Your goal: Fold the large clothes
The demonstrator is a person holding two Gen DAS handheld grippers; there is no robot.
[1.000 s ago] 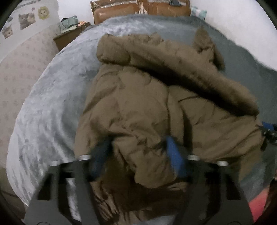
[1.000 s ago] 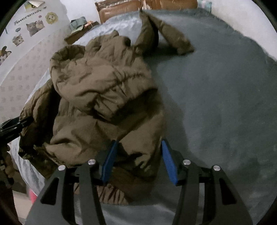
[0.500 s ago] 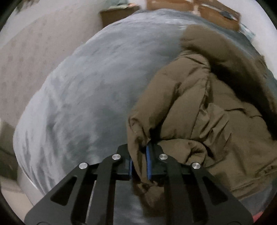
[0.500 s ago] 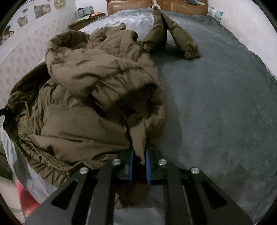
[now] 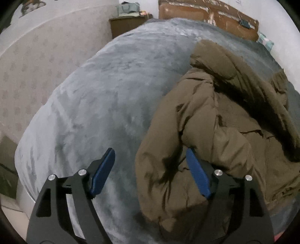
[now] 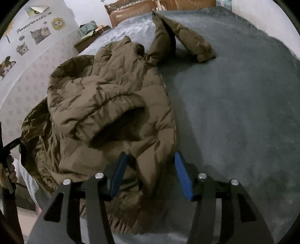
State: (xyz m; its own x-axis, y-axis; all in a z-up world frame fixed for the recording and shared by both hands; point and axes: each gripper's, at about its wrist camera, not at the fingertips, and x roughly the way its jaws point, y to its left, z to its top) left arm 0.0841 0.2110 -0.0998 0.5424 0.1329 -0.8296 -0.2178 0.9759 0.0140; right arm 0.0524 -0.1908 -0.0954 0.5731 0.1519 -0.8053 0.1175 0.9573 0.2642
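A large brown puffer coat lies crumpled on a grey-blue bed blanket. In the left wrist view my left gripper is open; its jaws straddle the coat's near left edge without gripping it. In the right wrist view the coat is bunched with its hood on top, and one sleeve stretches toward the far end of the bed. My right gripper is open over the coat's near hem, its blue pads apart.
The blanket spreads wide to the right of the coat. A brown headboard and a dark nightstand stand at the far end. A papered wall with animal stickers runs along the left.
Both grippers were shut on the coat's edge half a second ago and have now opened, letting the fabric go. The coat has settled on the bed.
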